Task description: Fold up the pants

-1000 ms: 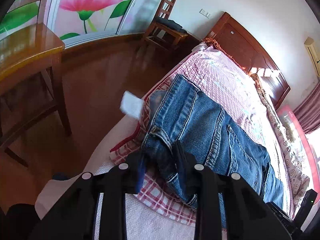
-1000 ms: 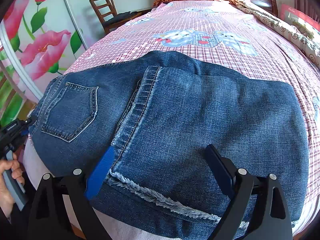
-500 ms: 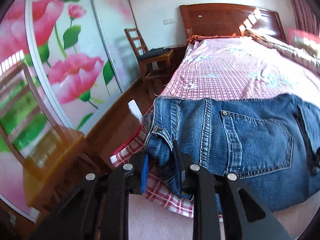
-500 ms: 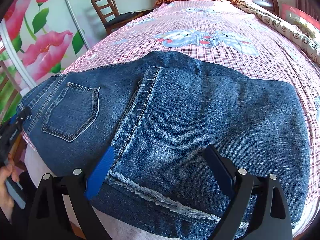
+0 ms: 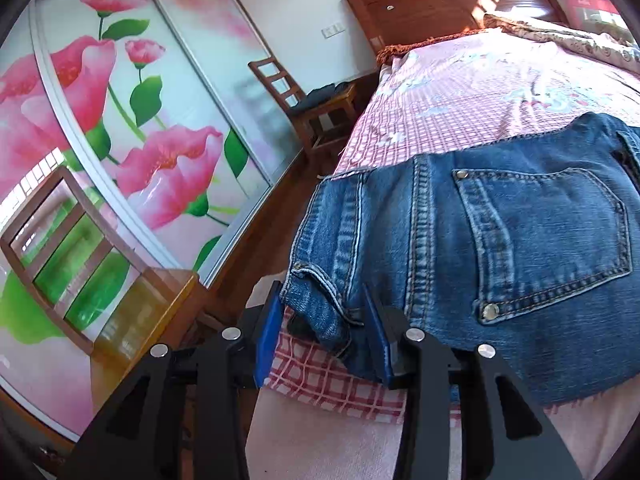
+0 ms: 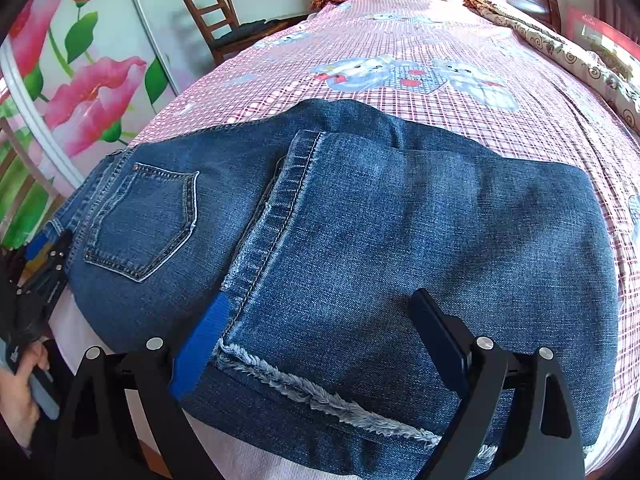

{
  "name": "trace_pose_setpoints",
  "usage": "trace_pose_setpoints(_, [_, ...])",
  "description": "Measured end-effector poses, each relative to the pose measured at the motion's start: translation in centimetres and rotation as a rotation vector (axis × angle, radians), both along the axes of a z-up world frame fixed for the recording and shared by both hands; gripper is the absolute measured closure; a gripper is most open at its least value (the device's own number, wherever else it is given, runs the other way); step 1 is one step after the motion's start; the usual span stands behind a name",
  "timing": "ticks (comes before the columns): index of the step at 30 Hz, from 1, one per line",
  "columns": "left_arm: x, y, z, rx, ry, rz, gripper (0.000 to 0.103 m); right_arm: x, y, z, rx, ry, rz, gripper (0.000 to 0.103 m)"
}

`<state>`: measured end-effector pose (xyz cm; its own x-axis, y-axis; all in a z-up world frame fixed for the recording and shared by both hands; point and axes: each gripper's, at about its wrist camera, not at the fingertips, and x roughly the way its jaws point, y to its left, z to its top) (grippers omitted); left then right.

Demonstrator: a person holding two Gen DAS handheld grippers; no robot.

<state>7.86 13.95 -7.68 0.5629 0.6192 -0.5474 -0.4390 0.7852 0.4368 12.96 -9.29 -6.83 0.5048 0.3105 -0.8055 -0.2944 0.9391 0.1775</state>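
Observation:
Blue jeans [image 6: 360, 240] lie folded on the pink checked bed [image 6: 440, 32], legs doubled over the seat, frayed hem [image 6: 320, 396] near the front edge. In the left wrist view the back pocket [image 5: 540, 240] and waistband corner [image 5: 320, 300] show. My left gripper [image 5: 324, 320] has its fingers close on either side of the waistband corner, seemingly gripping it. My right gripper [image 6: 320, 344] is open, its fingers astride the folded leg end, the cloth lying flat between them. The left gripper also shows in the right wrist view [image 6: 44, 256].
A wooden chair [image 5: 316, 96] stands by the bed's left side. A sliding wardrobe with pink flowers [image 5: 120, 120] lines the left wall. A wooden table [image 5: 140, 312] stands near the bed's foot. The headboard [image 5: 440, 0] and a patterned quilt [image 6: 560, 52] are at the far end.
The left wrist view has swung from looking along the bed to level and across it, with the waistband corner still between its fingers. The right gripper and the jeans have not moved.

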Motion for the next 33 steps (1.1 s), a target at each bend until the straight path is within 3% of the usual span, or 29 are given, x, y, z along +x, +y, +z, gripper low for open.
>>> trace_pose_setpoints(7, [-0.2, 1.1, -0.3, -0.059, 0.008, 0.034, 0.049, 0.3, 0.5, 0.0, -0.026, 0.012, -0.014, 0.012])
trace_pose_setpoints(9, [0.0, 2.0, -0.3, -0.116, 0.014, 0.045, 0.045, 0.3, 0.6, 0.0, -0.034, 0.016, -0.014, 0.012])
trace_pose_setpoints(13, [-0.4, 2.9, 0.2, -0.303, 0.027, 0.041, 0.04, 0.4, 0.7, 0.0, -0.041, 0.028, -0.018, 0.012])
trace_pose_setpoints(15, [-0.7, 3.5, 0.1, -0.359, 0.008, 0.051, 0.04, 0.5, 0.7, 0.0, -0.044, 0.029, -0.024, 0.012])
trace_pose_setpoints(17, [-1.0, 5.6, -0.4, -0.546, -0.048, 0.063, 0.04, 0.5, 0.8, 0.0, -0.048, 0.03, -0.025, 0.012])
trace_pose_setpoints(19, [-2.0, 8.2, -0.6, -0.768, -0.161, 0.054, 0.04, 0.5, 0.8, 0.0, -0.046, 0.032, -0.02, 0.012])
trace_pose_setpoints(20, [-2.1, 9.0, -0.7, -0.826, -0.163, 0.044, 0.041, 0.5, 0.8, 0.0, -0.046, 0.033, -0.017, 0.012])
trace_pose_setpoints(23, [-2.1, 10.7, -1.0, -0.949, -0.172, 0.014, 0.07, 0.4, 0.7, 0.0, -0.041, 0.029, -0.023, 0.012])
trace_pose_setpoints(27, [-2.4, 12.7, -2.3, -1.129, -0.204, 0.03, 0.077, 0.3, 0.6, -0.1, -0.034, 0.022, -0.025, 0.012])
trace_pose_setpoints(33, [-1.7, 12.4, -2.5, -1.145, -0.2, 0.042, 0.082, 0.2, 0.3, 0.0, -0.021, 0.019, -0.014, 0.012])
